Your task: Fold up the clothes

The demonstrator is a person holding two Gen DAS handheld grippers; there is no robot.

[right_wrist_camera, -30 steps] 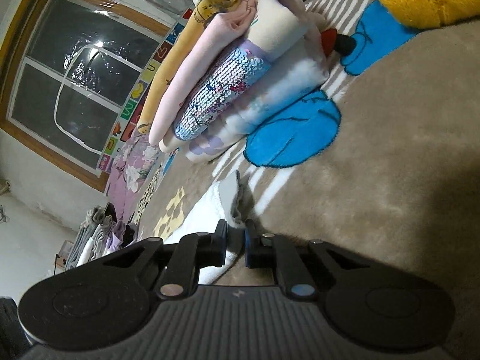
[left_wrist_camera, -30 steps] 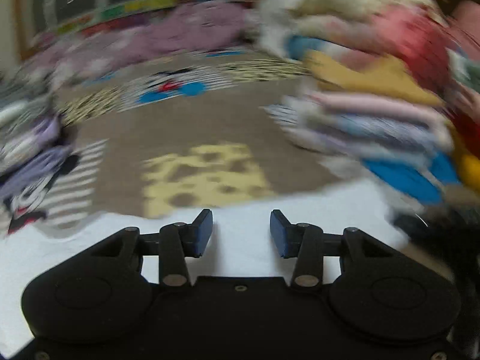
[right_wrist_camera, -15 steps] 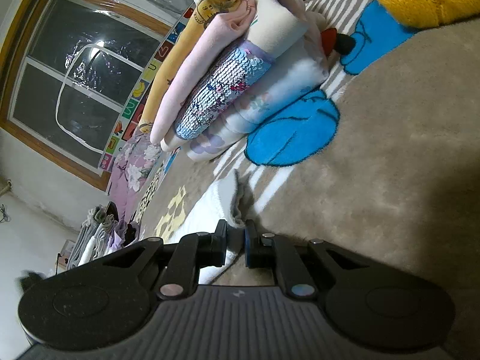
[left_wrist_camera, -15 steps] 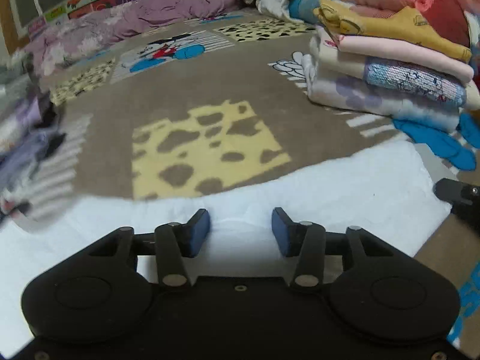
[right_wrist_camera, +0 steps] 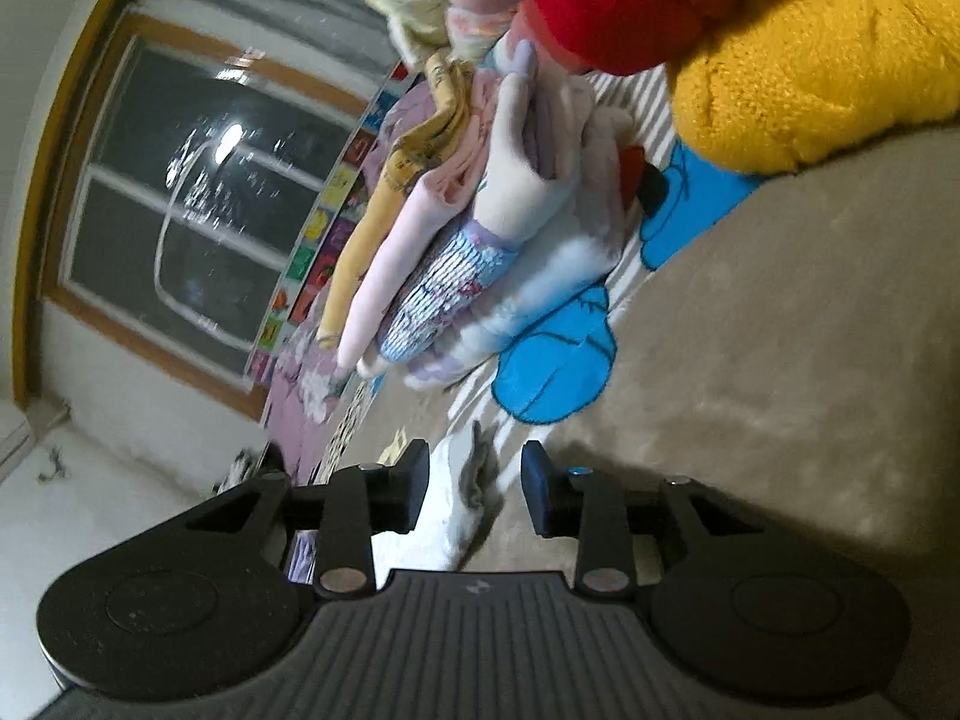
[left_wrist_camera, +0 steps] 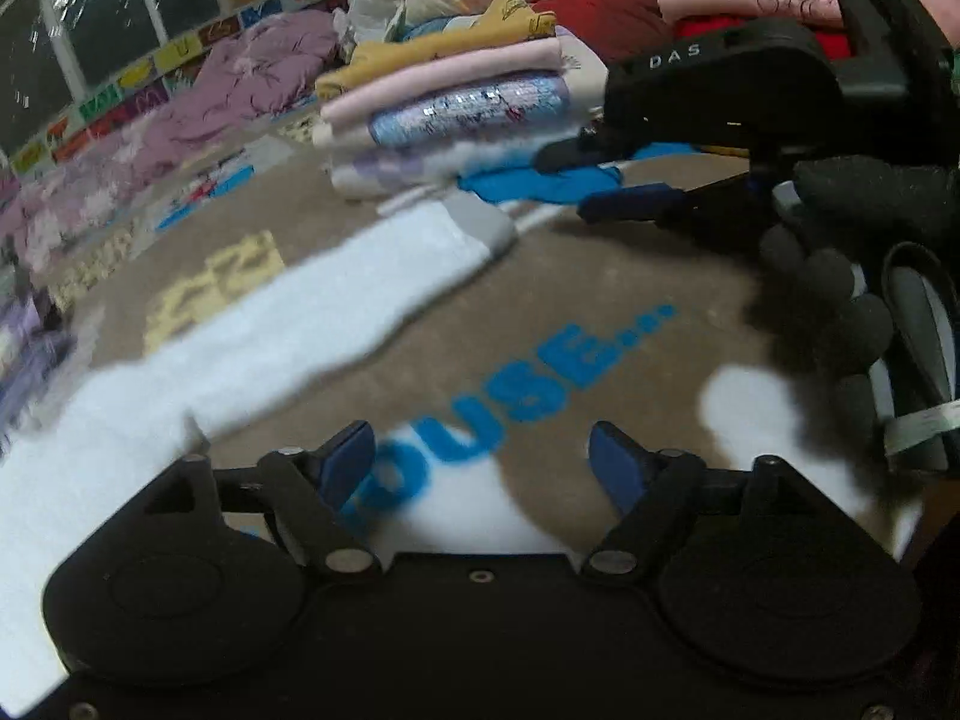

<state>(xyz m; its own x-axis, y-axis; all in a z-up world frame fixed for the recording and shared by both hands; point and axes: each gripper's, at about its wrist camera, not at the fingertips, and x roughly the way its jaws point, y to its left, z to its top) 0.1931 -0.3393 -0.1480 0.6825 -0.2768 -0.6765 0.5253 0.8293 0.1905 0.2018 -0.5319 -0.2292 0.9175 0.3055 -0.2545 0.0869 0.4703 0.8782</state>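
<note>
Now both grippers are letting go: the right gripper (right_wrist_camera: 475,483), clamped on the white garment's (left_wrist_camera: 252,336) grey-trimmed end half a second ago, is opening around it, pads off the cloth. The left gripper (left_wrist_camera: 480,463) has swung off the garment and is spreading over bare carpet (left_wrist_camera: 600,276). Judging by this, the fold is laid down, flat near the folded stack (left_wrist_camera: 456,114).

Black gripper bodies, blue pads (left_wrist_camera: 345,462); black glove (left_wrist_camera: 840,300).

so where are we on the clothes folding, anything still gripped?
Done: a folded stack stands on the rug.
In hand: nothing gripped. The white garment lies flat; the right gripper is opening, cloth between unpressed pads; the left gripper is opening over bare rug.
Left: the purple heap by the window.
</note>
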